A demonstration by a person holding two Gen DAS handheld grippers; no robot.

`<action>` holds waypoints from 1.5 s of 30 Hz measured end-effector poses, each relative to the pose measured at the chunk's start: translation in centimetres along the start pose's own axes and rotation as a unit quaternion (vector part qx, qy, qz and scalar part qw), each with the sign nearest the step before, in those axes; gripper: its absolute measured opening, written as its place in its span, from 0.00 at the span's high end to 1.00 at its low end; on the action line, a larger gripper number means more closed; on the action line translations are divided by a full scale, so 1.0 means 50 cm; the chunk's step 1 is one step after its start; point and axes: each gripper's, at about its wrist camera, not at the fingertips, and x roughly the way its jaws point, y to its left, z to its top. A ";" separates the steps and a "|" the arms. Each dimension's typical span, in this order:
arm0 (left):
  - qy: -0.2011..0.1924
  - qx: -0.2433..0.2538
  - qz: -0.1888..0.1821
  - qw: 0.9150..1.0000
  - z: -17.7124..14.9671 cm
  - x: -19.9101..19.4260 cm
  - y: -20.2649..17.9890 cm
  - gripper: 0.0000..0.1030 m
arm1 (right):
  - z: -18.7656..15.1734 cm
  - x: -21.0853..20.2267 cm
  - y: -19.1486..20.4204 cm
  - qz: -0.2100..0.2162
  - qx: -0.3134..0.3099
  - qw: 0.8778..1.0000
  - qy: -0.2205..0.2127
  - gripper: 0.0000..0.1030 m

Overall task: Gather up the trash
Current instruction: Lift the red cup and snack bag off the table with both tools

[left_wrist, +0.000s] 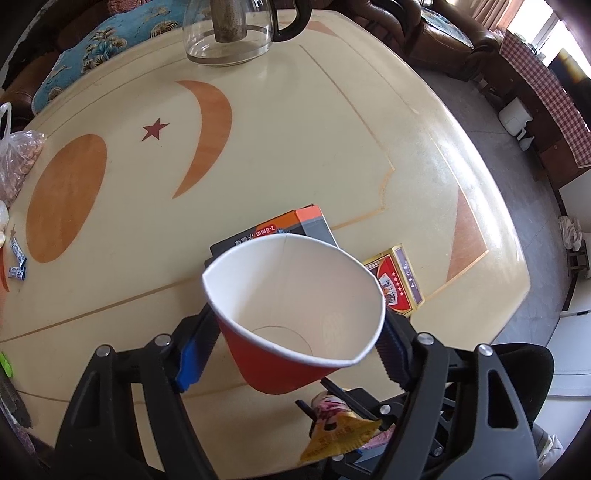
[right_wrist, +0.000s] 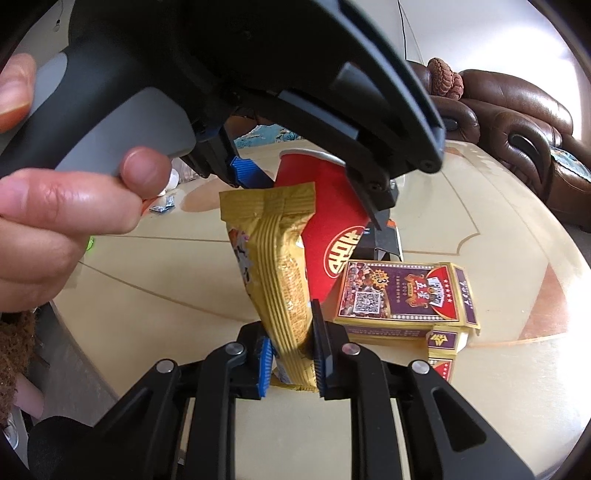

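Left gripper [left_wrist: 295, 332]: the jaws clamp a red paper cup [left_wrist: 295, 306] from both sides, squeezing its white rim out of round into a pointed oval. The cup mouth faces the left wrist camera, and its white interior holds nothing. The blue pads [left_wrist: 195, 354] bear on the red outer wall. In the right wrist view, a hand [right_wrist: 55, 225] grips the grey handle of this tool, at upper left.

Ahead of the left gripper, just past the cup rim, a dark box with an orange end [left_wrist: 295, 225] lies flat on the cream table [left_wrist: 277, 129]. To the right of that box, a purple and gold playing card box [left_wrist: 400, 284] lies on the table. Far ahead stands a glass jug [left_wrist: 229, 33]. To the far left of the gripper sit a clear plastic bag [left_wrist: 18, 162] and small blue and white wrappers [left_wrist: 17, 262].

Right gripper [right_wrist: 291, 354]: the jaws are pressed together on the lower part of a gold snack wrapper [right_wrist: 280, 258], which stands upright between the ribbed pads [right_wrist: 317, 343]. The wrapper's crimped top edge lies level with the cup's red wall, just left of it in the right wrist view. In the left wrist view the wrapper shows below the cup base, near the lower edge.
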 end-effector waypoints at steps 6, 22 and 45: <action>-0.005 0.001 0.003 1.000 -0.007 -0.020 -0.004 0.28 | 0.000 -0.007 0.009 -0.003 -0.004 1.000 -0.001 0.82; -0.057 0.007 0.022 0.998 -0.056 -0.169 -0.038 0.28 | -0.002 -0.081 0.029 -0.010 -0.025 1.000 -0.012 0.82; -0.111 -0.001 0.004 0.994 -0.326 -0.274 -0.125 0.28 | -0.051 -0.357 0.014 -0.052 -0.069 0.996 0.003 0.82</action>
